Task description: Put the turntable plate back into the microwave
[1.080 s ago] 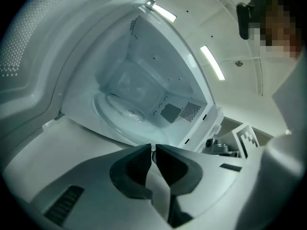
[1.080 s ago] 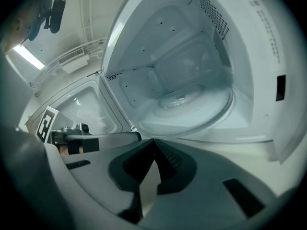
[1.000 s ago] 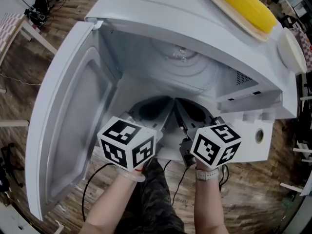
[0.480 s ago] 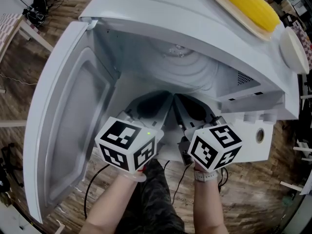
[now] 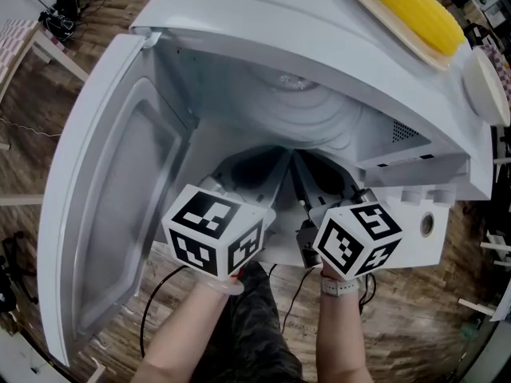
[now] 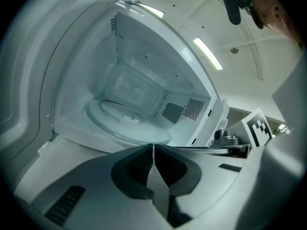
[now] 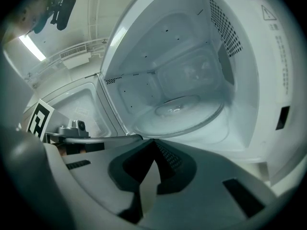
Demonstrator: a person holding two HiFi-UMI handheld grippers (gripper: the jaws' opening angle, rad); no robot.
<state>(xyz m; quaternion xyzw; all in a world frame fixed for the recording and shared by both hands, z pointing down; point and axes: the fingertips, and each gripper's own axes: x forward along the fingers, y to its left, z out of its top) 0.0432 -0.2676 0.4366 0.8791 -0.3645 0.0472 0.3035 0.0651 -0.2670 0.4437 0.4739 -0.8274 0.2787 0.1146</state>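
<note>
Two hand-held grippers sit nearest, side by side in front of the oven's mouth, each carrying a cube with black-and-white square markers. The left hand-held gripper [image 6: 153, 151] has its dark jaws pressed together with nothing between them, and the right hand-held gripper [image 7: 152, 146] is likewise closed at the tips and empty. Both point into the open cavity of the white microwave oven [image 5: 271, 22]. Its white door [image 5: 120, 190] is swung wide to the left. Beyond the jaw tips, the round clear glass turntable plate [image 6: 127, 121] lies flat on the cavity floor, apart from both tools. To the right of the opening is the white control panel [image 5: 415, 230] with a round dial. Farther back, on the oven's top, a pale wooden tray [image 5: 397, 29] holds a long yellow object shaped like a corn cob [image 5: 411, 5]. Brown wooden plank floor [image 5: 72, 118] shows around the oven.
</note>
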